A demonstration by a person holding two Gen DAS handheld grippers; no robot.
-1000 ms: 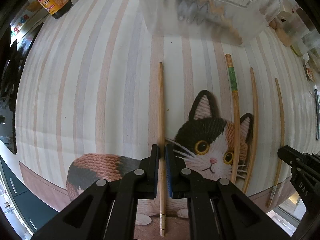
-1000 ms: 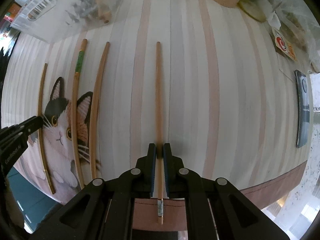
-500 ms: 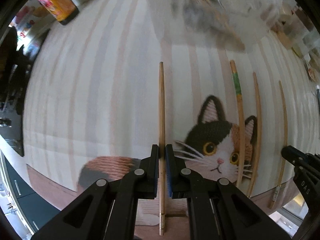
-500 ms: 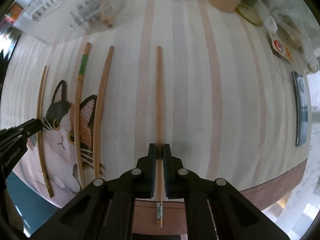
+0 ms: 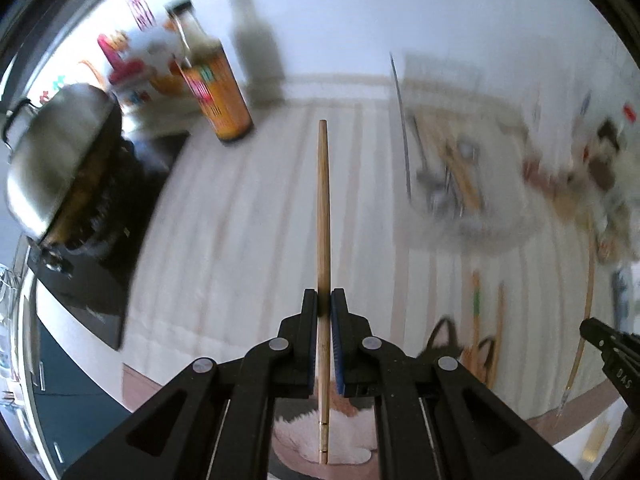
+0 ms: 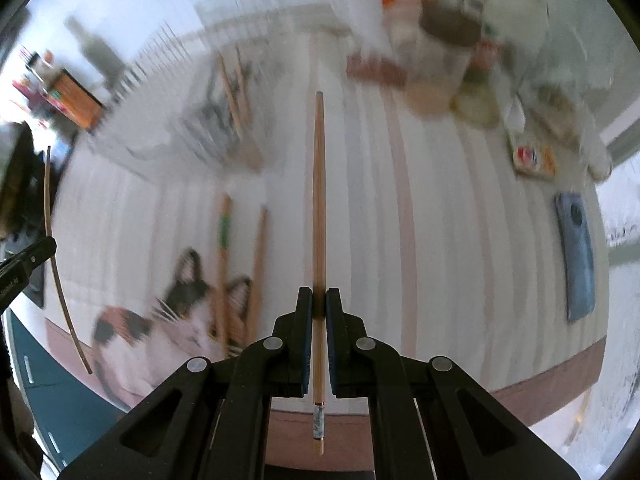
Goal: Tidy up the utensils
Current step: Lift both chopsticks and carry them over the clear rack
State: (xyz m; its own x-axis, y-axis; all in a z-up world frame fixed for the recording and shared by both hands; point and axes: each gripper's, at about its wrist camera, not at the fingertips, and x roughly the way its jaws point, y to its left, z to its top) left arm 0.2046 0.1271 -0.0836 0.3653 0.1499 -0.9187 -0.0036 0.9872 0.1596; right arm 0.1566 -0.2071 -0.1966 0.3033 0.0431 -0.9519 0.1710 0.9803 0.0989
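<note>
Blurred clear bin (image 5: 460,216) of utensils; both tongs (image 5: 324,308) (image 6: 319,306) clenched on chopsticks (image 5: 323,216) (image 6: 319,200).

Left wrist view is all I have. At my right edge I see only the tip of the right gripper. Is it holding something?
Observer: Yes. The right gripper is shut on a chopstick.
Operator: Has this chopstick any mark?
Observer: A grey patterned band sits near its rear end, behind the gripper.
Operator: What lies to the right of it?
Observer: A flat blue-grey device lies on the striped cloth.
</note>
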